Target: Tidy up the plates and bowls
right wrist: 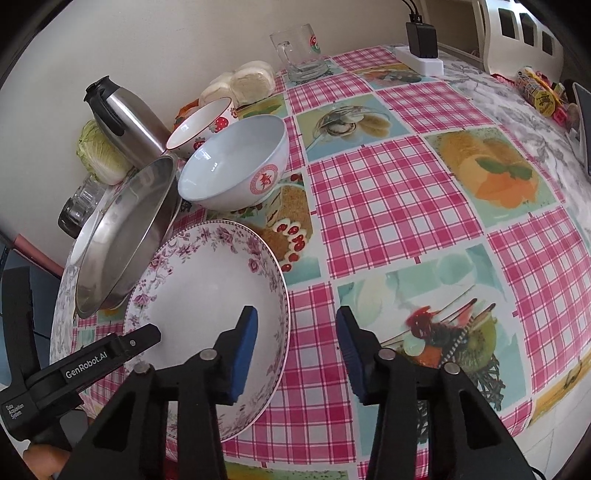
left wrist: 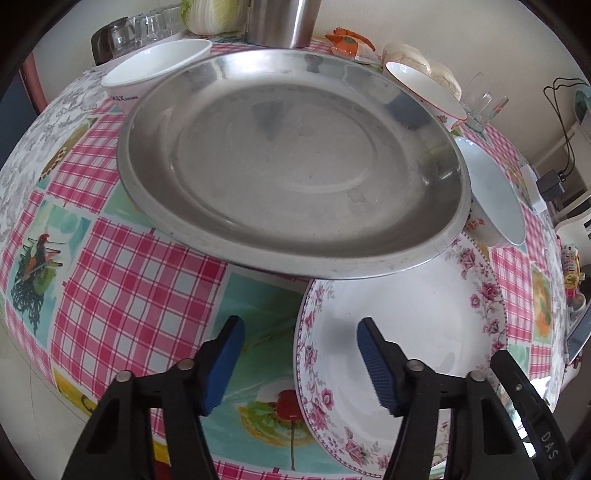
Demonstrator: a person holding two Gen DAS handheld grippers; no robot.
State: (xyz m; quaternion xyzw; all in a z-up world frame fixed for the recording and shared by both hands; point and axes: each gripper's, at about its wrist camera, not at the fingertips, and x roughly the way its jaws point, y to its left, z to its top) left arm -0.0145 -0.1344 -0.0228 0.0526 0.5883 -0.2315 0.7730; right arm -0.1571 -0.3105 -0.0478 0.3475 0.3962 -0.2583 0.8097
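A: Left wrist view first. Left gripper [left wrist: 299,362] spread wide, holding nothing, hovering above the bench [left wrist: 140,280]. Floral plate [left wrist: 406,332] just ahead and to the right, its near rim passing under the right finger. Steel plate [left wrist: 291,162] farther ahead, dead centre, its near-right edge overlapping the floral plate's far rim.

B: Anything beyond the steel plate?

A: White bowl [left wrist: 159,70] at far left, strawberry bowl [left wrist: 424,88] at far right, pale blue bowl [left wrist: 495,192] right of the steel rim. Steel flask [left wrist: 280,22] and cabbage [left wrist: 210,14] behind those.

B: Right wrist view?

A: Right gripper [right wrist: 297,350] also wide open and empty. Floral plate [right wrist: 210,306] ahead and to the left, left finger over its right portion, the rim's right edge falling in the gap between the fingers. Steel plate [right wrist: 125,236] farther left, tilted, leaning on the floral rim. Pale blue bowl [right wrist: 236,162] ahead-left, strawberry bowl [right wrist: 203,122] behind it. Glass mug [right wrist: 299,51] far ahead. Left gripper's body [right wrist: 74,369] at lower left.

B: Which gripper nearer?

A: Hard to rank; both close to the floral plate. Probably the floral plate next, but pinned under the steel plate's edge, so likely lifting the steel one first.
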